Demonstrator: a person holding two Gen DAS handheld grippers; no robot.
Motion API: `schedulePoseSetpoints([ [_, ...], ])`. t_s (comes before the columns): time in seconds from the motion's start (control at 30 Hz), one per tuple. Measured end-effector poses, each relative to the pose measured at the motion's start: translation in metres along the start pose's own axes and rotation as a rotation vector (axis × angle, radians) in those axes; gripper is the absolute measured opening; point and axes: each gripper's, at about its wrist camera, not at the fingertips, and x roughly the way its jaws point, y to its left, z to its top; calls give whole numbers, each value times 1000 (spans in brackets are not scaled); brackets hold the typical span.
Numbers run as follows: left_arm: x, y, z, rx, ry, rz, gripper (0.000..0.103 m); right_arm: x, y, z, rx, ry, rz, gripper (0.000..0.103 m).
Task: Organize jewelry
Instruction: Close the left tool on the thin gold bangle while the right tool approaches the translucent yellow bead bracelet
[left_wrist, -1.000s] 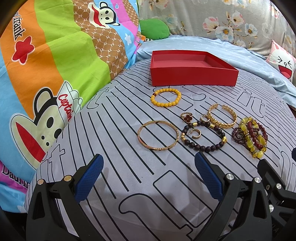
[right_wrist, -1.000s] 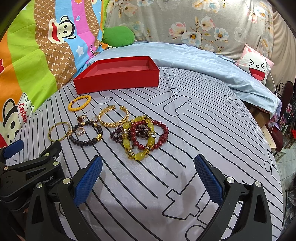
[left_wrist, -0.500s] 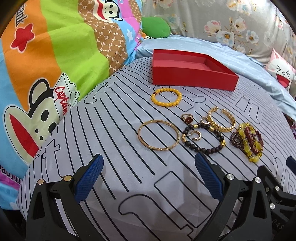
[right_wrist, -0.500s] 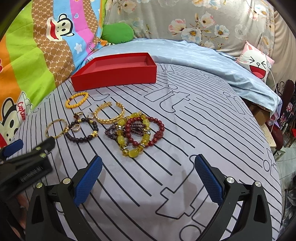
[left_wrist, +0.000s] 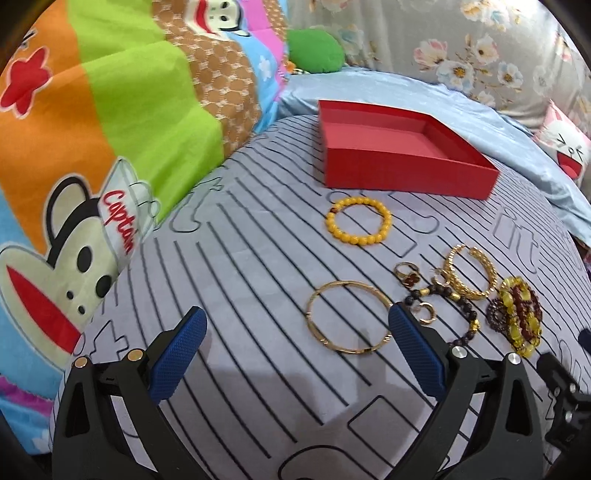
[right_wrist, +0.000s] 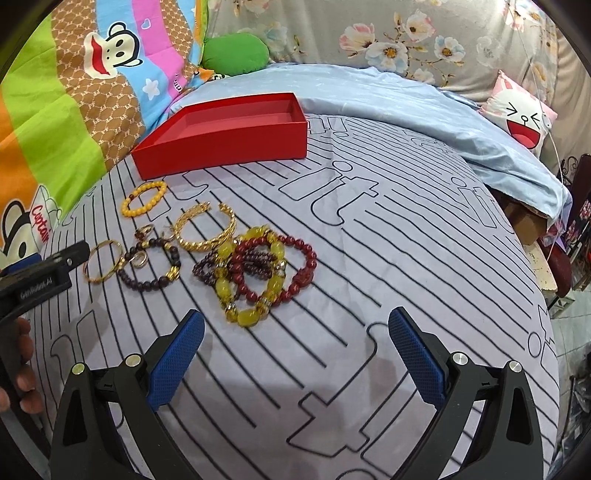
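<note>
An empty red box (left_wrist: 399, 158) (right_wrist: 229, 129) sits at the far side of the grey striped bedspread. In front of it lie a yellow bead bracelet (left_wrist: 357, 226) (right_wrist: 144, 198), a thin gold bangle (left_wrist: 349, 322) (right_wrist: 104, 261), a woven gold cuff (left_wrist: 469, 277) (right_wrist: 207, 230), a dark bead bracelet (right_wrist: 151, 267), small rings (left_wrist: 406, 275) and a heap of red and yellow bead bracelets (right_wrist: 266, 275) (left_wrist: 519, 317). My left gripper (left_wrist: 297, 354) is open, its right finger close beside the gold bangle. My right gripper (right_wrist: 293, 354) is open, just short of the bead heap.
A bright cartoon-print quilt (left_wrist: 92, 147) rises along the left. A light blue sheet (right_wrist: 406, 99) and a floral backing lie beyond the box. A person's hand (right_wrist: 22, 365) holds the left gripper's handle. The bed drops off at the right (right_wrist: 554, 295).
Both grippers have moved forward and left toward the jewelry. The left one now has the gold bangle next to its right finger; the jewelry itself has not shifted.
</note>
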Motion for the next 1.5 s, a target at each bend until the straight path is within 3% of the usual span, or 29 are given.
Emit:
schedulePoseSetpoints([
  [0.13, 10, -9, -3, 44, 39, -16, 94, 3, 1, 8, -19, 0, -5, 96],
  [0.33, 29, -13, -2, 63, 97, -47, 85, 6, 1, 13, -22, 3, 5, 96],
  [0.63, 32, -19, 1, 84, 82, -79, 71, 9, 2, 21, -21, 8, 17, 96],
  [0.7, 31, -21, 2, 90, 76, -87, 59, 10, 2, 22, -24, 11, 19, 96],
  [0.9, 30, -22, 5, 83, 80, -120, 59, 12, -2, 25, -8, 19, 31, 95],
  [1.2, 20, -15, 9, 52, 72, -111, 59, 15, -9, 33, 6, 18, 52, 81],
  [1.5, 18, -19, 16, 51, 70, -114, 59, 35, -13, 44, 34, 60, 108, 47],
])
